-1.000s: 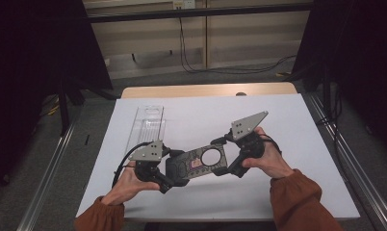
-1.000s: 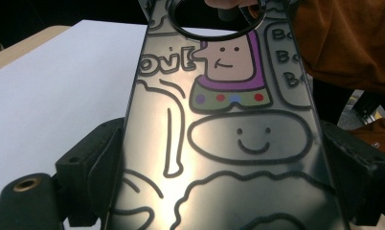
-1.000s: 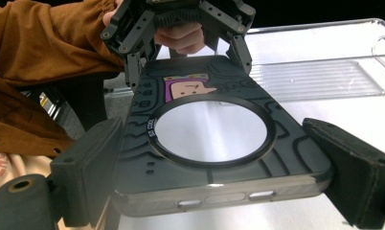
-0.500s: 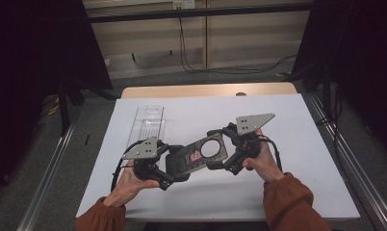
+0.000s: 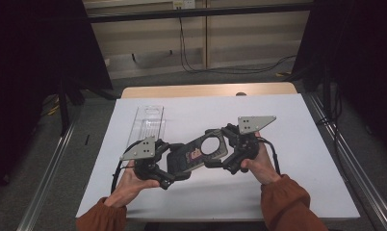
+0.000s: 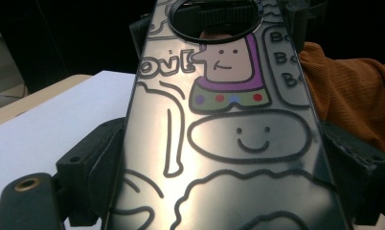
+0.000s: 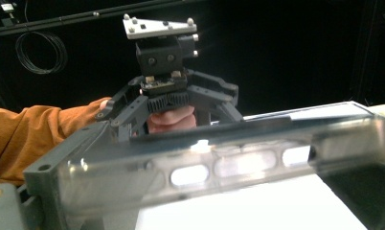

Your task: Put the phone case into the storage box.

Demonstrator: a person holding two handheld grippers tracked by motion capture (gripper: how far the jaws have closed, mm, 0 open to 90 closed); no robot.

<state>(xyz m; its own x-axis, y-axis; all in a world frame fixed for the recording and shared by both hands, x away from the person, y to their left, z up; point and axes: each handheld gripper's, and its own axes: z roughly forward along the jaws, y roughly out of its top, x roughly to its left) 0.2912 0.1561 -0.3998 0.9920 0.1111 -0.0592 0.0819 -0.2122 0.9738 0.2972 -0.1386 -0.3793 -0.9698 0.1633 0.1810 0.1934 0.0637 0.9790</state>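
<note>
A dark see-through phone case [image 5: 197,153] with cartoon drawings and a round hole hangs a little above the white table [image 5: 288,144], held between both grippers. My left gripper [image 5: 171,166] is shut on its near-left end. In the left gripper view the case [image 6: 229,129] runs away from the camera between the two black jaws. My right gripper [image 5: 222,150] is shut on the far-right end. The right gripper view shows the case [image 7: 219,167] edge-on across the frame, with the left gripper [image 7: 164,91] and the hand around it behind the case.
A clear plastic tray [image 5: 150,122] lies on the white table, behind the left gripper. The wooden table edge [image 5: 206,90] shows at the back. Metal rails run along both sides, and cables lie on the floor beyond the table.
Both grippers have drawn slightly apart with the case between them. The right gripper's grey plate has turned more level, and the case's right end has swung a little farther back.
</note>
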